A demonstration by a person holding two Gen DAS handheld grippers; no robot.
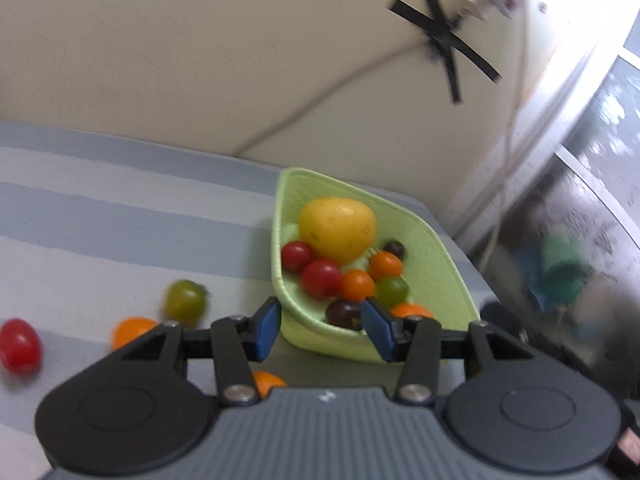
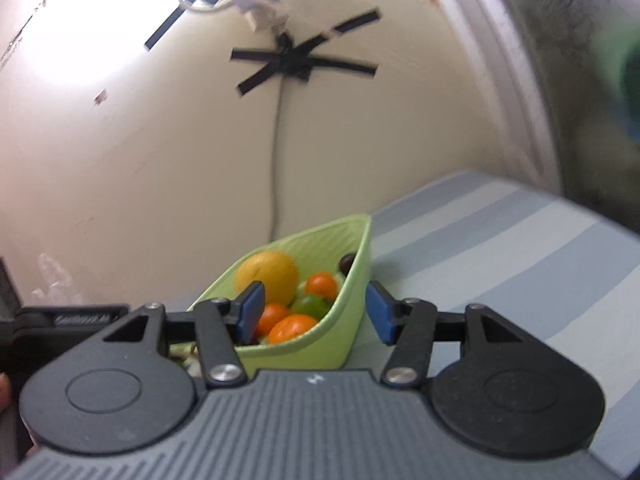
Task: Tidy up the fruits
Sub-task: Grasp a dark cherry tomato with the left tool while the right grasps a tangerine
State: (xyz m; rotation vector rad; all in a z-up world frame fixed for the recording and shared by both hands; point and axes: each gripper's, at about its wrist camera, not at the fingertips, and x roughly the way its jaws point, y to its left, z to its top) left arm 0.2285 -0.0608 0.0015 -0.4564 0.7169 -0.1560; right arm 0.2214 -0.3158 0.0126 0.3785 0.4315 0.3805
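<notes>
Fruit is scattered at my nine o'clock on the blue-and-grey striped cloth [image 1: 100,216]: a glossy red cherry tomato [image 1: 19,345], an orange cherry tomato [image 1: 132,330] and a dull green cherry tomato [image 1: 185,302], all loose, smooth and round. At twelve o'clock sits the pale green ribbed plastic basket [image 1: 436,264], holding a matte yellow lemon [image 1: 338,227] amid small red, orange, green and dark fruits. My left gripper [image 1: 320,330] has its blue pads apart, nothing pinched, straddling the basket's near rim. My right gripper [image 2: 312,312] is also spread and empty, one pad over the fruit inside, the other outside the basket [image 2: 340,280] wall.

Risk, as I judge it: the basket looks light and tilted toward its corner, so a nudge from either pad could tip it and spill the pile. The loose tomatoes would roll easily on the cloth, and slick skins could squirt from a hard pinch.
</notes>
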